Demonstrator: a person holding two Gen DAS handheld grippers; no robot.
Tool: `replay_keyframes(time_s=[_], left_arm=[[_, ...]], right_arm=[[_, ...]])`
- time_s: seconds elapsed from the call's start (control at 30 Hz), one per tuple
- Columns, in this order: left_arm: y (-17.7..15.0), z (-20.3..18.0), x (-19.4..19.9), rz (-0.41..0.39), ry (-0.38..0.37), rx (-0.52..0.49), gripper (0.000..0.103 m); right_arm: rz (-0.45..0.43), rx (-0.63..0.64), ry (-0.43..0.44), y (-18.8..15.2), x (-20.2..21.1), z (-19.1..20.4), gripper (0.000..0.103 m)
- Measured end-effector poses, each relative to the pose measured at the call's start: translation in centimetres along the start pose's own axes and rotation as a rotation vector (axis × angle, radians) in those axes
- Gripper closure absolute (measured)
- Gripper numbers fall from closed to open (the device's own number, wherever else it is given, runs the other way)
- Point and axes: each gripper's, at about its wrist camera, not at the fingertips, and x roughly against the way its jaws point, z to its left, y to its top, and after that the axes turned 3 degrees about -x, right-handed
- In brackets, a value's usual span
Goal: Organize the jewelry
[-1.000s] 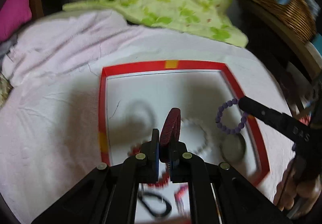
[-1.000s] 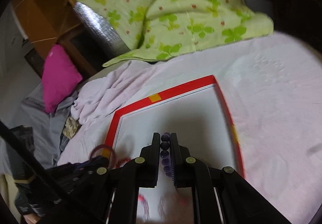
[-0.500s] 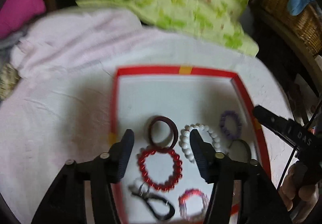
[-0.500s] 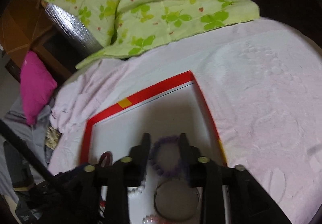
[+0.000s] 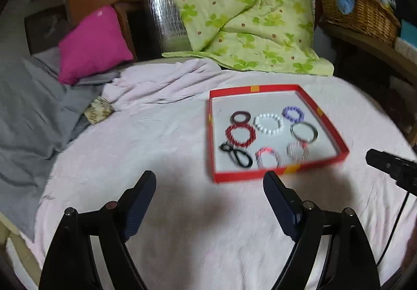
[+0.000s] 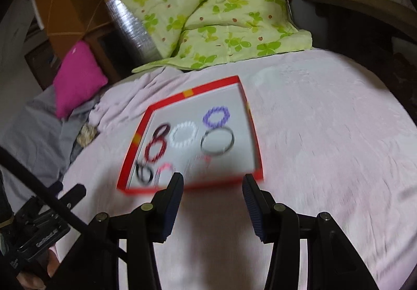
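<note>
A red-rimmed box (image 5: 276, 176) with a white floor lies on the pink bed cover; it also shows in the right wrist view (image 6: 190, 185). Inside lie several bracelets: a dark maroon bangle (image 5: 240, 116), a red beaded one (image 5: 240, 135), a white beaded one (image 5: 268, 124), a purple beaded one (image 5: 293, 113) (image 6: 216, 116), a metal ring (image 5: 304, 131) (image 6: 217, 143) and a black cord (image 5: 237, 153). My left gripper (image 5: 209, 185) is open and empty, pulled back in front of the box. My right gripper (image 6: 212, 181) is open and empty at the box's near rim.
A green clover-print quilt (image 5: 242, 13) lies behind the box. A magenta pillow (image 5: 91, 42) and grey bedding (image 5: 28, 99) are at the left. A wicker basket (image 5: 359, 11) stands at the back right. The right gripper shows in the left wrist view (image 5: 391, 167).
The left gripper let go of the maroon bangle and the right let go of the purple bracelet, both into the box. Both grippers opened and drew back from the box.
</note>
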Motion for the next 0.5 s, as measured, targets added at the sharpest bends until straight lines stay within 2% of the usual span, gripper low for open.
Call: replay_keyframes(time_s=[0.07,0.17,0.3,0.5], left_arm=[[-0.8,-0.7,0.4,0.002,0.002,-0.02,0.017],[-1.6,-1.9,0.2,0.052,-0.03,-0.05,0.017],[-2.3,-2.6,0.4,0.046,0.03,-0.089,0.017],[-2.7,-2.0,0.8,0.04,0.037,-0.044,0.017]], right_arm=[[0.002,0.029,-0.014,-1.6,0.9,0.4,0.045],[0.034,0.059,-0.026,-3.3,1.4,0.9,0.045],[0.023,0.093,-0.101,-4.6,2.2,1.0,0.045],[0.004,0.108,-0.116,-5.1,2.3,1.6,0.045]])
